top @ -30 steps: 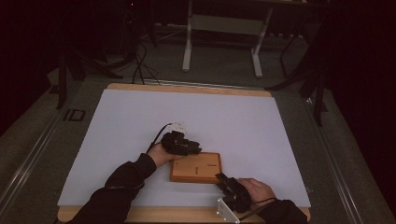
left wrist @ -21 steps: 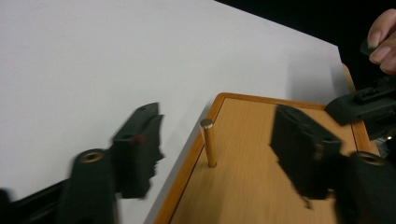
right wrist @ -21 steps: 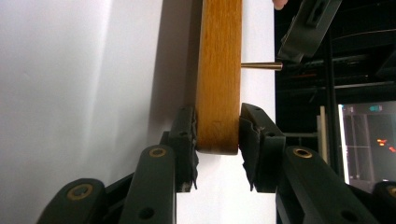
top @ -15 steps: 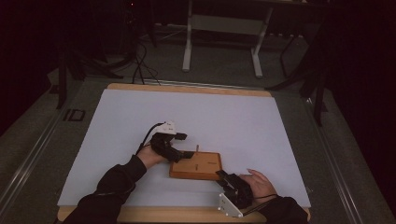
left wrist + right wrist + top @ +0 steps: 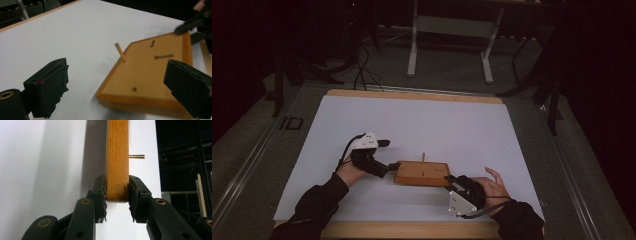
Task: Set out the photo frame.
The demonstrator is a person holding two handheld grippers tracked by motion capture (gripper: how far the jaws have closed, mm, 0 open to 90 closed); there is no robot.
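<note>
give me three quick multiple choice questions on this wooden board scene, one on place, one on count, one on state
1. Where does the thin peg stand?
A. in the wooden board
B. on the bare white table
C. between the left tongs' pads

2. How many pegs stand upright in the board?
A. three
B. none
C. one

3. What are the right tongs doing?
A. hanging open above the table
B. clamping the board's edge
C. holding the peg

Answers:
1 A, the left gripper view shows the peg rising from the board's top near a corner.
2 C, a single peg rises from it.
3 B, the right gripper view shows both pads pressing the board's sides.
</note>
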